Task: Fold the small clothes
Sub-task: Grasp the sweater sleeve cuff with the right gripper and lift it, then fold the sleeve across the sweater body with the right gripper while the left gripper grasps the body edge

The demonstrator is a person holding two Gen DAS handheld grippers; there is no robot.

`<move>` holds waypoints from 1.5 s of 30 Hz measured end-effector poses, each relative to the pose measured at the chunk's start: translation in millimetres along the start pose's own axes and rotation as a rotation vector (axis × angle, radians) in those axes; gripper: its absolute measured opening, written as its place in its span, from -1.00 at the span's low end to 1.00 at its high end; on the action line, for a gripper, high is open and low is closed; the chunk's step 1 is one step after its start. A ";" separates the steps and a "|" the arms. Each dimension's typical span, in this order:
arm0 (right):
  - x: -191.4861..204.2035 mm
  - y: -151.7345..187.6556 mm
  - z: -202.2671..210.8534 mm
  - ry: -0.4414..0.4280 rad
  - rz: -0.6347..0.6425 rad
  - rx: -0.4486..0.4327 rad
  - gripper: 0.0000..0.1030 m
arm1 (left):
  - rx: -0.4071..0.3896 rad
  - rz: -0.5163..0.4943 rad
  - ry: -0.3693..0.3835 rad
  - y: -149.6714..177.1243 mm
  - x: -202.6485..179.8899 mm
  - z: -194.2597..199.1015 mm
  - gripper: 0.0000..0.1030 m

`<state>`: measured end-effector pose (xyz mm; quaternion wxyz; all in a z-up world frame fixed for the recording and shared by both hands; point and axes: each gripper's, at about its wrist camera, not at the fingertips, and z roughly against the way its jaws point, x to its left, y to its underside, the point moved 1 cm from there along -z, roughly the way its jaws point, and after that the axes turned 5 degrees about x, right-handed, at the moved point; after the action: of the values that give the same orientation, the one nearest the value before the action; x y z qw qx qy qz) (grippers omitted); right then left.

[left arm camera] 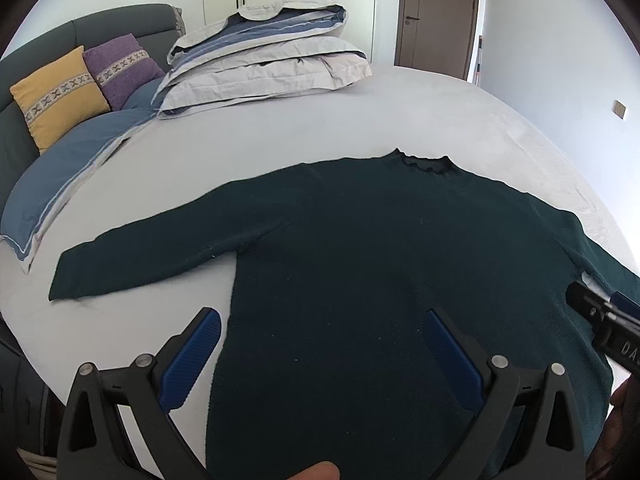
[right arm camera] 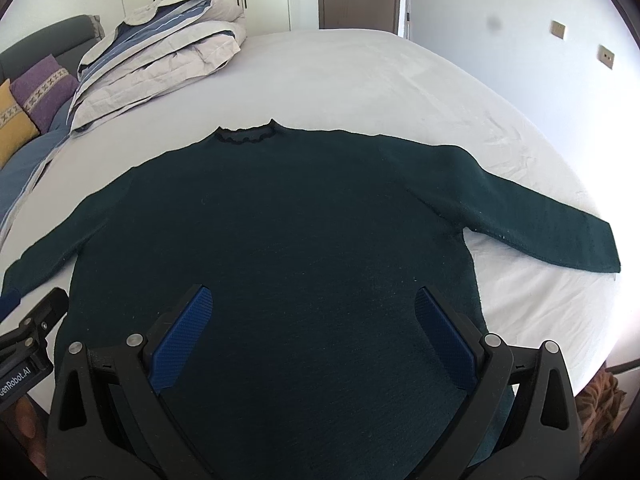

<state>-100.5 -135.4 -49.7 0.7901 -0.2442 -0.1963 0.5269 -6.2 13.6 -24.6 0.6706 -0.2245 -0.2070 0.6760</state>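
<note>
A dark green long-sleeved sweater [left arm camera: 380,248] lies flat on the white bed [left arm camera: 280,136], collar away from me and both sleeves spread out; it also shows in the right wrist view [right arm camera: 280,232]. My left gripper [left arm camera: 320,320] is open over the sweater's lower left edge, its left blue pad over the sheet. My right gripper [right arm camera: 314,300] is open above the sweater's lower body. Neither holds anything. The right gripper's body shows at the right edge of the left wrist view [left arm camera: 604,316]. The left gripper's body shows at the left edge of the right wrist view [right arm camera: 32,332].
A folded grey and blue duvet [left arm camera: 260,56] lies at the far left of the bed. Yellow [left arm camera: 56,96] and purple [left arm camera: 124,68] cushions lean on the dark headboard. A blue pillow [left arm camera: 68,172] lies beside the left sleeve. A brown door [left arm camera: 438,12] stands beyond the bed.
</note>
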 end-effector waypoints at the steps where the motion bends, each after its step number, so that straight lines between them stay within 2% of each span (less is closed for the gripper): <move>1: -14.4 -2.9 0.3 -0.018 -0.037 -0.007 1.00 | 0.020 0.010 0.030 -0.2 1.1 -3.7 1.00; 6: -121.1 -15.5 5.0 -0.095 -0.253 -0.072 0.99 | 0.079 0.074 0.137 -2.8 4.7 -19.9 1.00; 10: -238.0 -9.9 3.5 -0.112 -0.488 -0.096 0.93 | 0.048 0.078 0.159 -7.9 -1.6 -25.1 1.00; 12: -298.9 2.8 0.3 -0.157 -0.646 -0.104 0.74 | 0.016 0.084 0.162 -11.4 -5.2 -27.7 1.00; 13: -328.7 9.1 -3.1 -0.174 -0.724 -0.105 0.66 | 0.026 0.088 0.163 -13.1 -7.7 -30.9 1.00; 14: -356.0 17.2 -5.5 -0.182 -0.793 -0.105 0.50 | 0.049 0.090 0.163 -14.6 -10.1 -34.8 1.00; 15: -378.8 24.0 -7.7 -0.178 -0.842 -0.107 0.44 | 0.098 0.087 0.148 -15.9 -13.3 -41.8 1.00; 17: -412.9 35.3 -11.1 -0.150 -0.907 -0.110 0.41 | 0.162 0.123 0.138 -18.4 -13.6 -51.6 1.00; 20: -448.5 49.7 -16.8 -0.142 -0.973 -0.127 0.41 | 0.184 0.183 0.177 -18.8 -10.4 -59.6 1.00; 23: -472.7 53.3 -26.1 -0.166 -1.013 -0.152 0.41 | 0.187 0.186 0.212 -19.8 -12.7 -63.4 1.00; 28: -497.8 41.1 -48.6 -0.190 -1.040 -0.173 0.20 | 0.185 0.174 0.277 -22.7 -19.7 -63.5 1.00; 31: -514.3 33.8 -65.0 -0.220 -1.065 -0.169 -0.20 | 0.193 0.182 0.325 -23.5 -19.9 -64.1 0.97; 32: -502.9 24.7 -71.6 -0.213 -1.063 -0.153 -0.47 | 0.193 0.183 0.344 -23.6 -20.3 -63.9 0.94; 33: -506.6 20.6 -77.1 -0.201 -1.054 -0.140 -0.66 | 0.193 0.182 0.355 -24.0 -20.3 -63.8 0.91; 35: -505.7 9.3 -82.8 -0.186 -1.015 -0.130 -0.85 | 0.192 0.173 0.363 -25.5 -21.0 -64.6 0.79; 38: -482.9 -21.1 -77.0 -0.189 -0.902 -0.155 -0.86 | 0.186 0.179 0.380 -27.2 -18.3 -64.8 0.70; 40: -451.8 -47.2 -72.3 -0.206 -0.806 -0.163 -0.87 | 0.188 0.182 0.393 -29.2 -16.9 -65.8 0.67; 45: -338.5 -127.0 -65.5 -0.323 -0.550 -0.157 -0.87 | 0.167 0.192 0.435 -34.5 -10.0 -61.2 0.67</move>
<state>-94.3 -502.7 -45.0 0.8403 -0.1555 -0.4177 0.3087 57.5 2.8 -54.0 0.6482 -0.3271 0.0212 0.6873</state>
